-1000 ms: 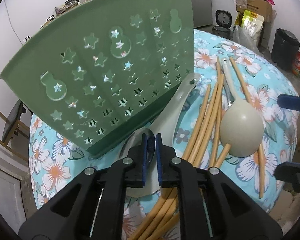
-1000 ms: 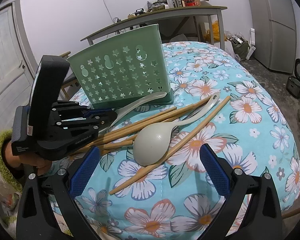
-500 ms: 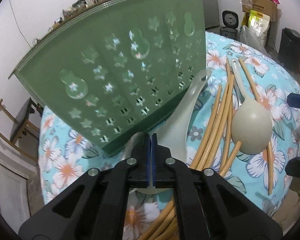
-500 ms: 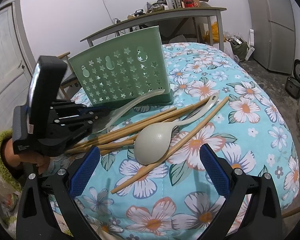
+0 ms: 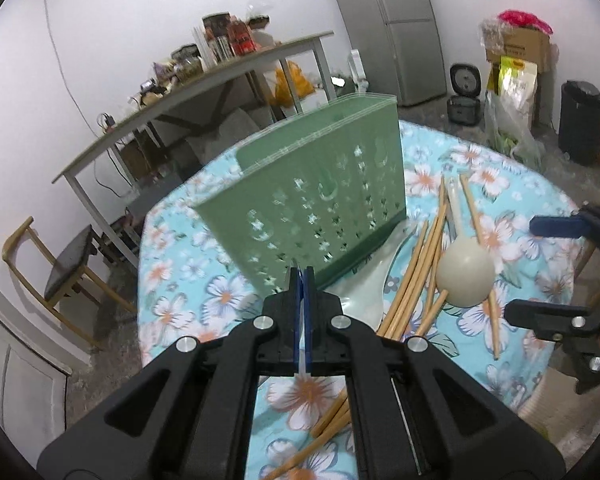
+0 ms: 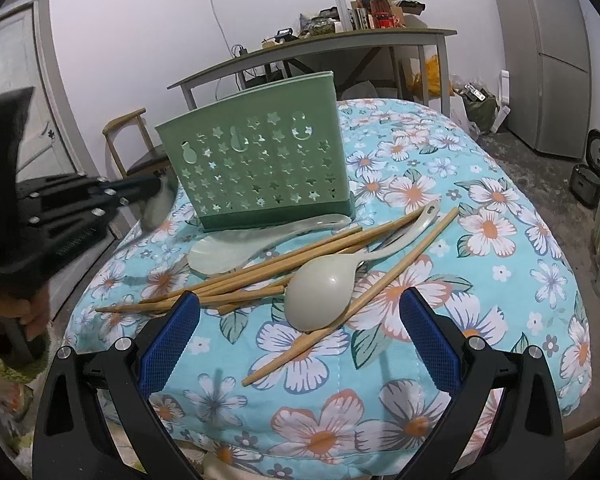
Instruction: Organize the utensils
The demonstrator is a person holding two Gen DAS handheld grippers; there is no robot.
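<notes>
A green basket [image 5: 320, 208] [image 6: 260, 160] with star holes stands upright on the floral table [image 6: 500, 240]. In front of it lie a pale translucent spoon [image 5: 364, 294] [image 6: 228, 254], several bamboo chopsticks [image 5: 412, 280] [image 6: 260, 272] and a beige ladle spoon [image 5: 464, 276] [image 6: 324, 292]. My left gripper [image 5: 302, 276] [image 6: 156, 186] hangs above the table's left edge, shut, with its pads together and clear of the translucent spoon. A pale blur below its tips in the right wrist view cannot be made out. My right gripper [image 6: 298, 300] [image 5: 522, 268] stands wide open just short of the ladle spoon, holding nothing.
A wooden chair [image 5: 60, 268] stands left of the table. Behind are a long grey table [image 5: 180, 100] loaded with bottles, a fridge [image 5: 400, 28], a rice cooker [image 5: 464, 108] and a black bin [image 5: 582, 120]. A hand [image 6: 4, 300] holds the left gripper.
The left gripper shut at the translucent spoon's bowl, then rose and drew back from the basket. The spoon still lies on the cloth. The right gripper stayed put.
</notes>
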